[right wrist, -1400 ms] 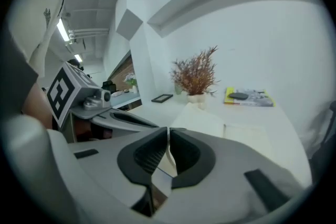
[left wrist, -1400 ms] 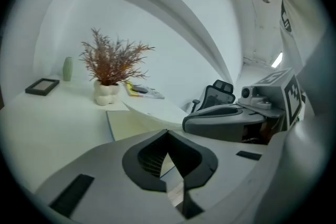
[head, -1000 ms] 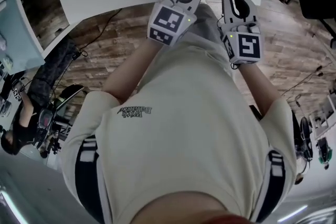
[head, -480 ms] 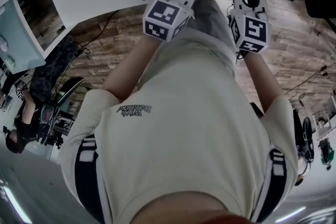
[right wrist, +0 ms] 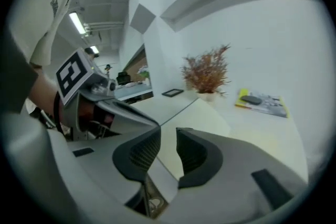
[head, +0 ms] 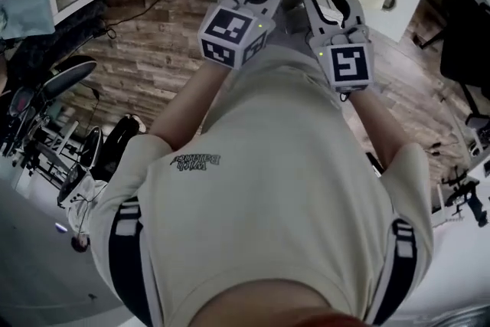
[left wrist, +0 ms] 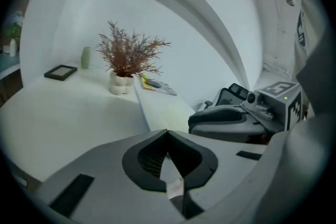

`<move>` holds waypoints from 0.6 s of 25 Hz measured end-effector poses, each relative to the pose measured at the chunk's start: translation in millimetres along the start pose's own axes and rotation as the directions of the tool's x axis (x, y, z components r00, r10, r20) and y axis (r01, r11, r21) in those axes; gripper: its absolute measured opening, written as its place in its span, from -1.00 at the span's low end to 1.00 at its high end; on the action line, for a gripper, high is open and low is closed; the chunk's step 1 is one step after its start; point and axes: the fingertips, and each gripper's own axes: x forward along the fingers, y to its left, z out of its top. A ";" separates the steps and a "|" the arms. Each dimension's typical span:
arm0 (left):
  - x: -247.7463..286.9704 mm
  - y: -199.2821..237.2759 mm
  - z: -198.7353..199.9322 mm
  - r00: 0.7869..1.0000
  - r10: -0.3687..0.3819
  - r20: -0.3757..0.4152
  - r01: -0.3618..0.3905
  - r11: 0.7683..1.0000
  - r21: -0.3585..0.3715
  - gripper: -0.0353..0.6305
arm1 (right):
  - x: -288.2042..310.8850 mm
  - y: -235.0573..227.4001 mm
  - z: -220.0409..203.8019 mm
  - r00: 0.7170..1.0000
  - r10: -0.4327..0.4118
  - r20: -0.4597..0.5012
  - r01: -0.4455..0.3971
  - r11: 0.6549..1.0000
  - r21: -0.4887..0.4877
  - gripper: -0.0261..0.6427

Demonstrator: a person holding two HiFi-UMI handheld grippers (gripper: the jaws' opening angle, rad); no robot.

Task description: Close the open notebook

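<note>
Although no view shows its cover squarely from above, the notebook (right wrist: 202,115) reads as one flat cream slab at the near edge of the desk (left wrist: 63,113). No raised leaf or open spread is visible, so the closing is judged done, or all but done.

Right tongs (right wrist: 168,136): jaws spread, having just been opening, with nothing pinched. The notebook shows through the gap, just ahead and below.

Left tongs (left wrist: 168,134): tips pressed together, empty, close beside the right tongs.

On this reading, what is left is at most a check that the cover lies flat and a withdrawal of both tongs.

Surroundings: a plant (left wrist: 128,57) in a white pot stands toward the far side of the desk. In the left gripper view a dark frame (left wrist: 60,72) and a small green vase (left wrist: 85,57) sit to its left. A yellow booklet (left wrist: 157,86) lies just to its right. All four are well apart from the notebook. Nothing stands between the tongs and the notebook, and each gripper's only near neighbour is the other.
</note>
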 end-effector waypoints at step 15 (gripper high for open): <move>-20.4 24.7 -23.2 1.000 0.028 -0.009 -0.028 0.999 -0.017 -0.86 | 16.5 37.3 -8.7 0.999 -0.032 0.009 0.032 0.996 -0.083 -0.87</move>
